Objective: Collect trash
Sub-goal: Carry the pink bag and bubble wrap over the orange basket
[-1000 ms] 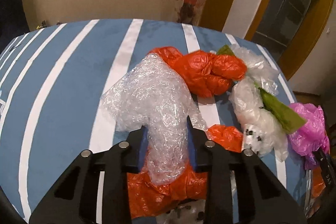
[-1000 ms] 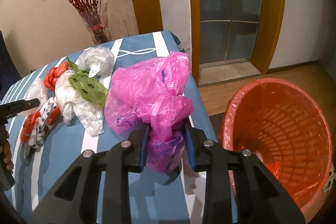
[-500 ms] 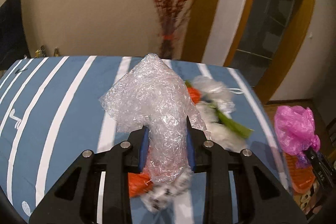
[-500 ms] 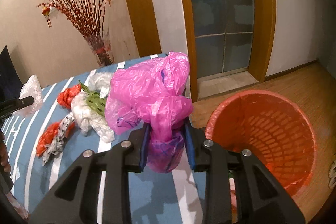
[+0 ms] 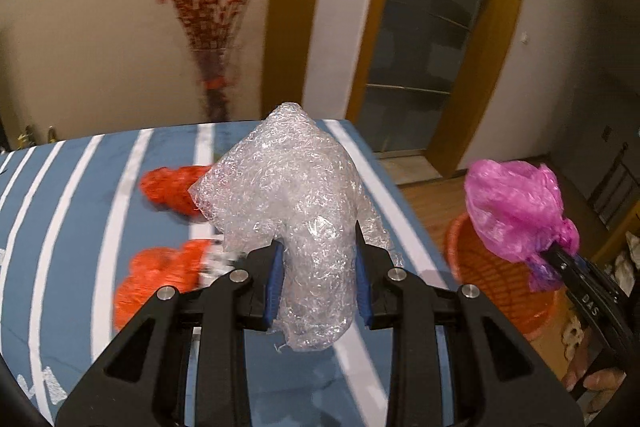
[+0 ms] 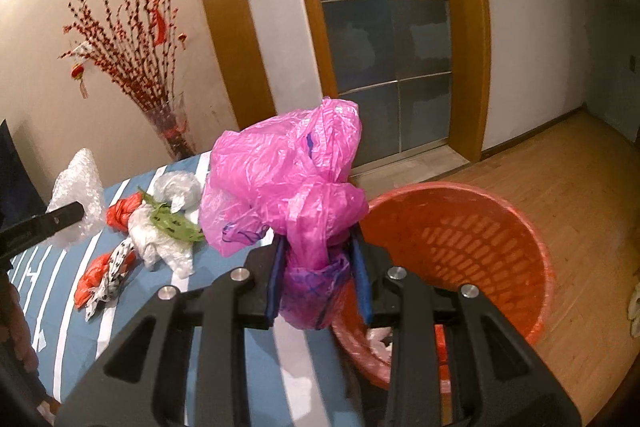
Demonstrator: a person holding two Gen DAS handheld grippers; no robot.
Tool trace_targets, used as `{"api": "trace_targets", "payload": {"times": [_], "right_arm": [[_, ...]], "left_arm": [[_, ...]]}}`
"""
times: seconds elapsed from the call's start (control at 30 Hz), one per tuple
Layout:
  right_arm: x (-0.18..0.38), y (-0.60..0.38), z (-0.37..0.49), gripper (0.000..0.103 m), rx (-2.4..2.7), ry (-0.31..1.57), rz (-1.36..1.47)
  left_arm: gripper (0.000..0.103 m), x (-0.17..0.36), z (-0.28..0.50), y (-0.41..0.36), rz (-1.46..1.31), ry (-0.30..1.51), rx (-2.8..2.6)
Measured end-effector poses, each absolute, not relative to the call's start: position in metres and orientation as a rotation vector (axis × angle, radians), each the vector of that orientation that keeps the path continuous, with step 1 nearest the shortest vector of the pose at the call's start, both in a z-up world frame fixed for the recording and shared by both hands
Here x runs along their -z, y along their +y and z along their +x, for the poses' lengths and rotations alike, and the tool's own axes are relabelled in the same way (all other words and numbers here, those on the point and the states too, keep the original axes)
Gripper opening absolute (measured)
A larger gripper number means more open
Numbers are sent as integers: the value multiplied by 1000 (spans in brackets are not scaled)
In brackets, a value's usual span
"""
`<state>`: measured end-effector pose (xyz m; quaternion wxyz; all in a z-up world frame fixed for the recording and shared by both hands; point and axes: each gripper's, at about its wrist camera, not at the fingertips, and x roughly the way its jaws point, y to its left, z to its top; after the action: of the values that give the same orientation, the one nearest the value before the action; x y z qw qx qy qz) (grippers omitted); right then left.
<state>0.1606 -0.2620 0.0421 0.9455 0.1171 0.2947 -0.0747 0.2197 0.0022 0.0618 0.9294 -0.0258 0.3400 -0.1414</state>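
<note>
the left gripper (image 5: 316,279) is clenched on a wad of bubble wrap (image 5: 292,203), which bulges up above its blue pads and hangs a little below them. under and beyond it lies the striped table (image 5: 72,211), with two orange bags (image 5: 160,275) off to its left. the right gripper (image 6: 318,283) is clamped on a pink bag (image 6: 288,187), the crumpled bulk puffing out above the pads. just right of it and lower, on the wood floor, stands the orange bin (image 6: 472,239), with some scraps inside. to its left, on the table, sit a white bag (image 6: 160,247), a green bag (image 6: 172,223) and a spotted bag (image 6: 114,271). past the table a vase of red branches (image 6: 168,123) stands by the wall.
</note>
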Motion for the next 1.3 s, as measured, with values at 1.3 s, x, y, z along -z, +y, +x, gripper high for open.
{"api": "trace_targets", "payload": {"times": [1.3], "right_arm": [[-5,-394,129,30,393,624,385]], "left_arm": [[30,-7,205,-190,51,835,617]]}}
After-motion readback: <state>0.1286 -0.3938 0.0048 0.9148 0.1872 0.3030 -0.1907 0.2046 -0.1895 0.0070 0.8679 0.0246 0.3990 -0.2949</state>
